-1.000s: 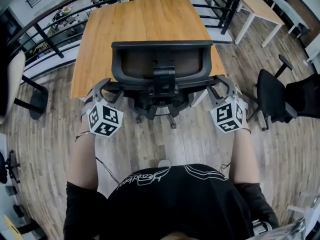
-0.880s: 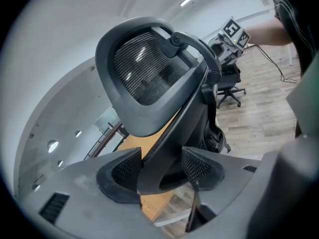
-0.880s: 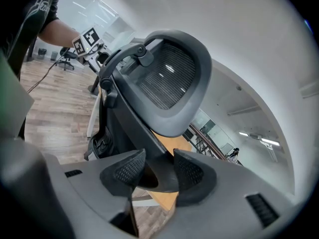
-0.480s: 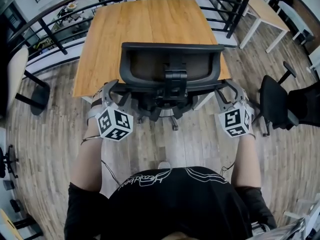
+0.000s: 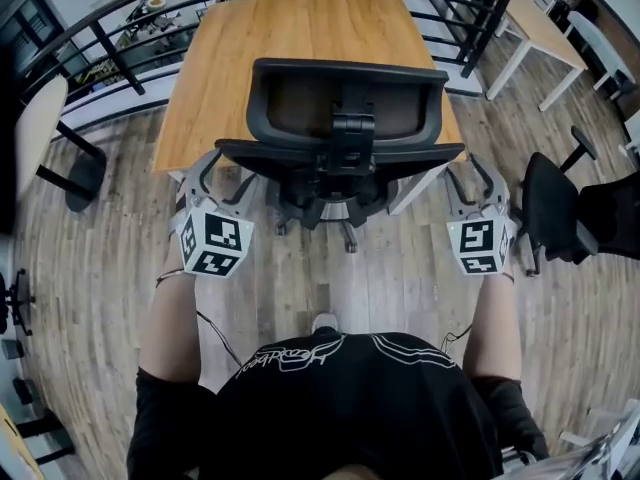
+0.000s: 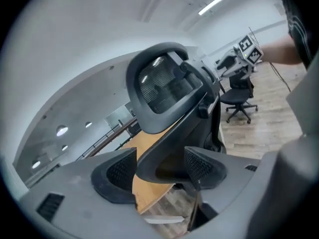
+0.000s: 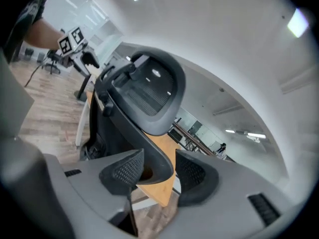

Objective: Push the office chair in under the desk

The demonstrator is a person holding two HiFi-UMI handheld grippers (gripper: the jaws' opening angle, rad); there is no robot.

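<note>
Left gripper [image 5: 222,173]: released. The jaws have just been opening and stand apart. The left end of the chair's crossbar [image 6: 157,169] lies between them, close against one pad, with the desk top showing through the gap beside the other. No clamp is on the bar. Judgement: the bar end serves as the pushing point because it is rigid and within easy reach.

Office chair [image 5: 340,118]: stands on the wooden floor [image 5: 400,278] at the middle of the near edge of the desk [image 5: 300,38]. The backrest [image 5: 345,93] is upright with its rear towards the person, and overlaps that edge in the head view. The seat appears to be under the desk top, and the castors [image 5: 345,236] show just outside the near edge. Judgement: the push is complete or very nearly so, and the chair sits square to the desk.

Right gripper [image 5: 472,178]: likewise released. Its jaws have just been opening, and the right end of the crossbar lies between them with a clear gap on one side. Judgement: one gripper at each end of the bar keeps the chair from swivelling on its base under a push.

Right of the desk: a second chair [image 5: 545,198] stands well apart from the work and obstructs nothing
</note>
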